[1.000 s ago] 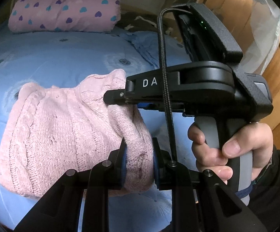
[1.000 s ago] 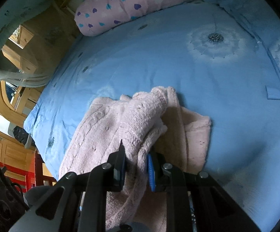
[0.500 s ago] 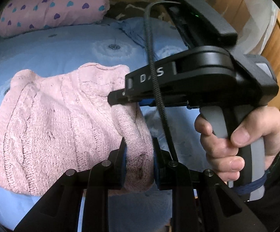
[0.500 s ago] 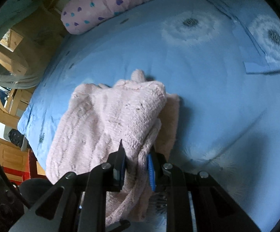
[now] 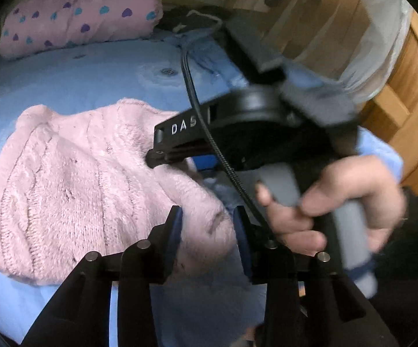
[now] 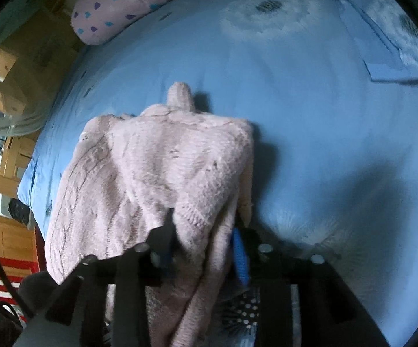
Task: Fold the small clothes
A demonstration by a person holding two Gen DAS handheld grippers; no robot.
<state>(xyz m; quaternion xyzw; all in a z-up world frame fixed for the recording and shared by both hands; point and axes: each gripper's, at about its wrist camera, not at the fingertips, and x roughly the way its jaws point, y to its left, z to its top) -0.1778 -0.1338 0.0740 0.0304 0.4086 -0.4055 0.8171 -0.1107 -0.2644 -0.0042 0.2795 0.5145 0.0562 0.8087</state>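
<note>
A pink cable-knit sweater (image 5: 73,173) lies folded on the blue bedsheet (image 5: 73,81). My left gripper (image 5: 207,222) has the sweater's near corner between its fingers; its jaws are opening and the pads stand a little off the knit. In the right wrist view the same sweater (image 6: 162,156) spreads forward from my right gripper (image 6: 203,225), whose jaws are also opening, with a loose fold hanging between them. The right gripper's tip (image 5: 152,156) rests at the sweater's far right edge, held by a hand (image 5: 339,202). A sleeve end (image 6: 180,95) pokes out at the far side.
A pink pillow with hearts (image 5: 87,14) lies at the head of the bed. Wooden furniture (image 5: 397,86) stands to the right. In the right wrist view the bed's left edge (image 6: 32,173) drops toward wooden cabinets and a red item (image 6: 6,269).
Both grippers have sunk toward the bed with the sweater, which now lies flatter. Both pairs of jaws have widened and loosened their hold on the knit.
</note>
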